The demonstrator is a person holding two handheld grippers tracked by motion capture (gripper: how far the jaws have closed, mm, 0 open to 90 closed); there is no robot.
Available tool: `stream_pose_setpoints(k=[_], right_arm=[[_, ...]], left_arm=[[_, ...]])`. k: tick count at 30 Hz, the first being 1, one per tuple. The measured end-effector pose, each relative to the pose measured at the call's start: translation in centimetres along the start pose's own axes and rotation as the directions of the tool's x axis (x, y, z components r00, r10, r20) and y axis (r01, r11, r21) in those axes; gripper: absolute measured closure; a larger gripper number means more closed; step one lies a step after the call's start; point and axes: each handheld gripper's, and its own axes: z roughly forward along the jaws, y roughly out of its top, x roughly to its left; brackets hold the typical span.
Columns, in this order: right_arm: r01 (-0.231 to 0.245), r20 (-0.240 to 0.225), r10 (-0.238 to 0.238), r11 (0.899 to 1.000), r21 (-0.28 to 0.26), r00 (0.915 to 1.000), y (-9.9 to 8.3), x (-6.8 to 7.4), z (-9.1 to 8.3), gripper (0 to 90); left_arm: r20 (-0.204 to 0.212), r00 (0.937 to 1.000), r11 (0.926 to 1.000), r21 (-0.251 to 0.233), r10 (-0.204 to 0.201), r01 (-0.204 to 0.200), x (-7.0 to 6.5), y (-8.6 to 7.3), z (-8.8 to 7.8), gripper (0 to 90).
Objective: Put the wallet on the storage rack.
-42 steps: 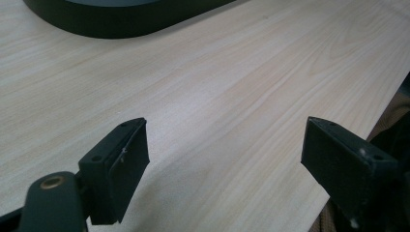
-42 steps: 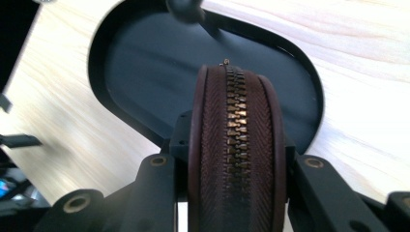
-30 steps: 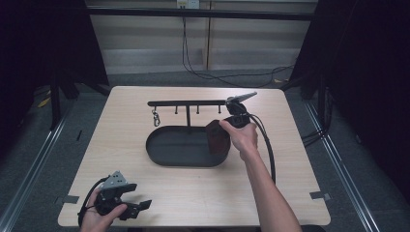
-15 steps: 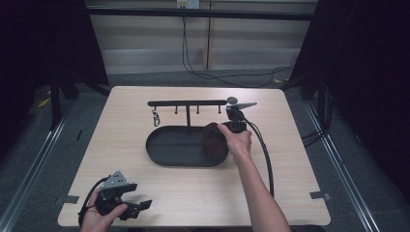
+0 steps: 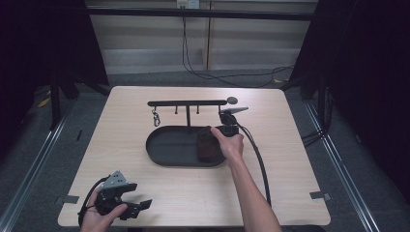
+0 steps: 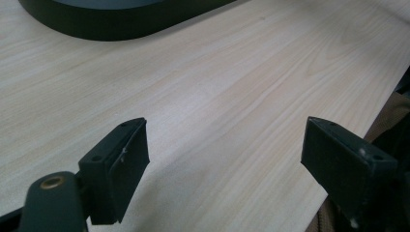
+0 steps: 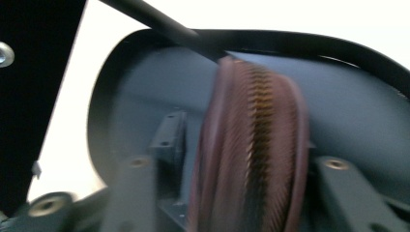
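From above, my right gripper [image 5: 218, 137] hung over the right end of the oval tray [image 5: 169, 157], where a brown pouch [image 5: 208, 147] lay inside it. My left gripper [image 5: 126, 205] rested near the worktop's [image 5: 290, 145] front left corner, jaws released.

Along my left jaws, bare worktop lay between them, the tray [image 6: 121, 26] beyond.

Along my right jaws, just opening, the blurred pouch [image 7: 256, 145] stood between them inside the tray [image 7: 338, 48]; whether they pressed it I cannot tell.
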Motion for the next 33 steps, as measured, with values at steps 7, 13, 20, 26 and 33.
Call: stream_pose_setpoints(k=[7, 13, 20, 26, 33], right_arm=[[0.002, 0.054, -0.004, 1.000, 0.026, 0.9985, 0.3, -0.7, -0.3, 41.8], [0.017, 0.115, -0.022, 0.999, 0.040, 0.9931, 0.3, -0.9, -1.3, 35.4], [0.028, 0.144, -0.032, 0.999, 0.030, 0.9891, 0.4, -1.1, -2.6, 34.7], [0.040, 0.197, -0.045, 0.999, 0.029, 0.9794, 0.2, -1.3, -3.9, 52.8], [0.046, 0.197, -0.047, 0.999, 0.009, 0.9793, 0.1, -1.3, -3.5, 73.3]], left_arm=[[0.004, 1.0000, 1.0000, 0.009, 0.000, 0.000, 0.0, 0.2, 0.3, 17.0], [0.002, 1.0000, 0.9999, 0.013, 0.006, -0.006, 0.0, 0.5, 0.6, 17.0], [0.005, 1.0000, 0.9999, 0.012, 0.007, -0.007, -0.1, 0.6, 0.7, 17.2], [0.006, 1.0000, 1.0000, 0.009, 0.001, -0.001, 0.0, 0.5, 0.6, 17.2], [0.007, 1.0000, 0.9999, 0.013, 0.006, -0.007, 0.0, 0.5, 0.7, 17.2]])
